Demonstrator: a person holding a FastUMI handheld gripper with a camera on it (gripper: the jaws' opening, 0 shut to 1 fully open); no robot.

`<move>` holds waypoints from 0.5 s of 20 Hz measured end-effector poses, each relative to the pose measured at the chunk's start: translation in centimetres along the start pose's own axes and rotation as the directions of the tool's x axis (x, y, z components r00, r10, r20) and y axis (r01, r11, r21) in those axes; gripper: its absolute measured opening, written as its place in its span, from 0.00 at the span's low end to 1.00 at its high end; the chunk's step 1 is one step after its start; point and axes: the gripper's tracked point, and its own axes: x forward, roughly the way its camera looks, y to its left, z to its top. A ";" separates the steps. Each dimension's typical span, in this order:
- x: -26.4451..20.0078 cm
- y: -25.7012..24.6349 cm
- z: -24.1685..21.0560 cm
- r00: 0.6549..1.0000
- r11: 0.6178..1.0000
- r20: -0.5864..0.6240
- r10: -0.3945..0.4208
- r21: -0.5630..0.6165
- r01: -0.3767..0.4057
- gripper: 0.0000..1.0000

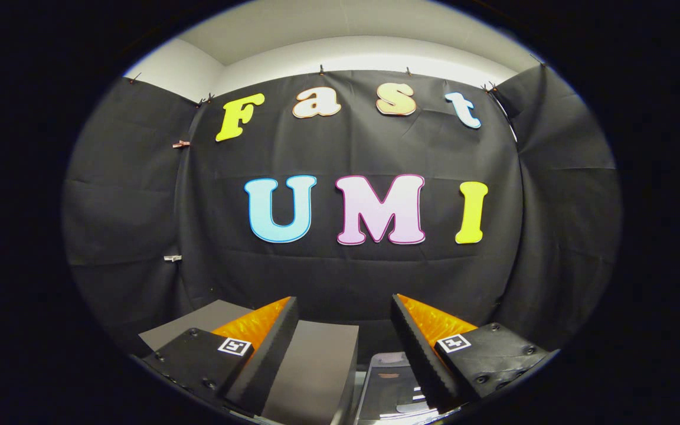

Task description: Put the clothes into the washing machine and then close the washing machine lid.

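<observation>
Black cloth wall (346, 277) hangs across the booth beyond everything. Below it, a grey boxy surface (316, 366) lies between and under the jaws, with a pale glossy panel (390, 383) beside it, perhaps the washing machine's lid; I cannot tell. The gripper (343, 348) has its jaws spread apart, holding nothing. Clothes should be light and limp; pinch a bunched fold.

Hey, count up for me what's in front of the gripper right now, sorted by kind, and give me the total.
Gripper, fingers open, nothing between them: 1
Grey box-like blocks under and beyond the fingers: 2
Glossy appliance top between the fingers, low down: 1
Clips on the cloth wall's seam: 2
Total: 6
</observation>
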 end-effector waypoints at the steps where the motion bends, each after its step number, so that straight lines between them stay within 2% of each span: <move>1: 0.0 0.0 -0.1 1.000 1.000 -0.003 -0.002 -0.002 0.002 0.98; 10: 0.2 -0.6 0.2 1.000 1.000 -0.001 -0.023 0.010 0.023 0.99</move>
